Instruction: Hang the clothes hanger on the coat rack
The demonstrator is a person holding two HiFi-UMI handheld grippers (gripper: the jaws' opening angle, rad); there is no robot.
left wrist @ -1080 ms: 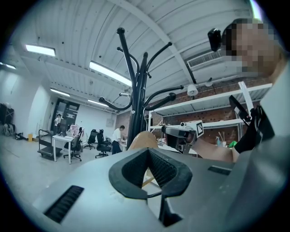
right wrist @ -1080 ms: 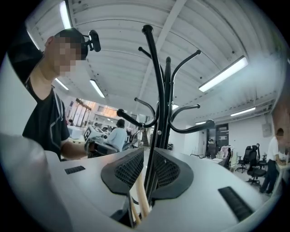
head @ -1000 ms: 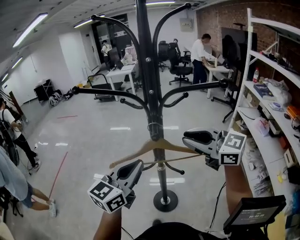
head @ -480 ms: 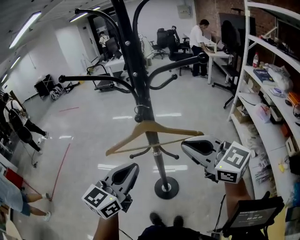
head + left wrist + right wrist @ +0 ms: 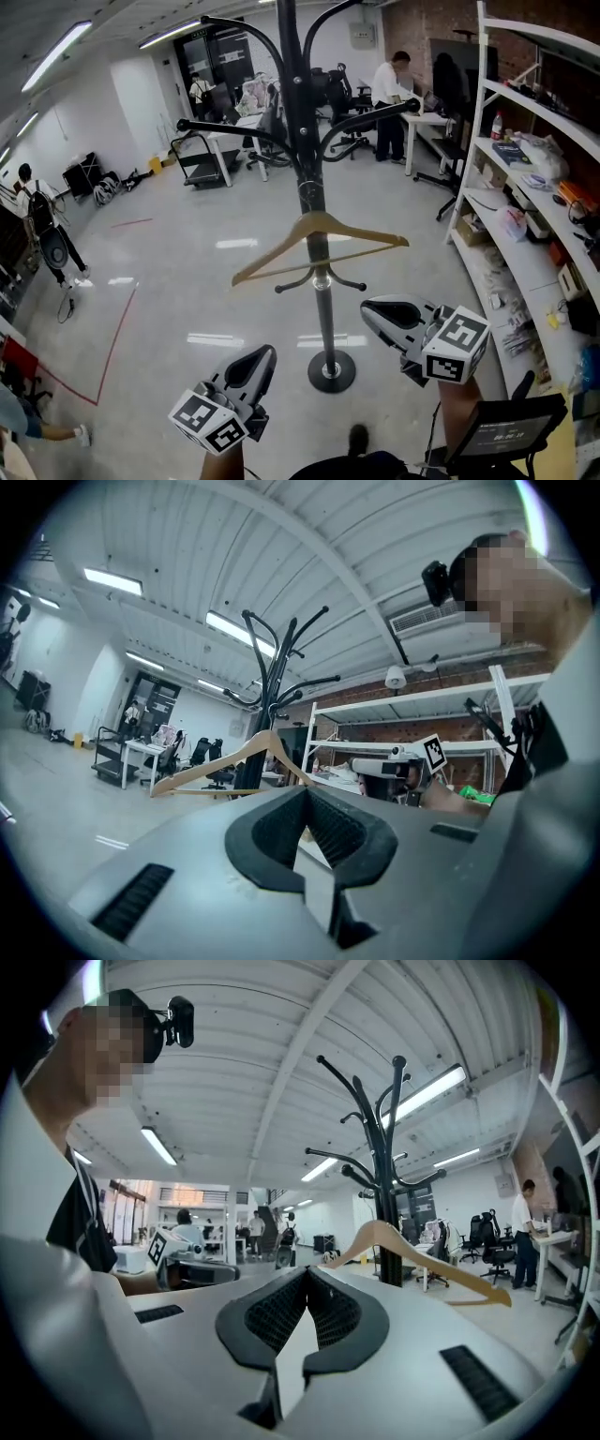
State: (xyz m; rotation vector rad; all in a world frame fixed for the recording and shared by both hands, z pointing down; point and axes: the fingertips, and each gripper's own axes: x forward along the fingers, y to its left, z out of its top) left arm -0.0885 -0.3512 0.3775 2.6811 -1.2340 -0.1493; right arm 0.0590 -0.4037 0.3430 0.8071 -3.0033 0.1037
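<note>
Head view: left tool (image 5: 268, 353), right tool (image 5: 368, 307) both closed, empty; clothes hanger (image 5: 317, 221) apart on coat rack (image 5: 297, 112)

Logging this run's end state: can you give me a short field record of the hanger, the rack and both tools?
hanger: wooden, hanging against the coat rack's pole, below its upper arms, left end lower
coat rack: black, upright
left tool: shut, empty, below and apart from the hanger
right tool: shut, empty, below and apart from the hanger
task status: hanger appears hung, neither tool touching it
</note>
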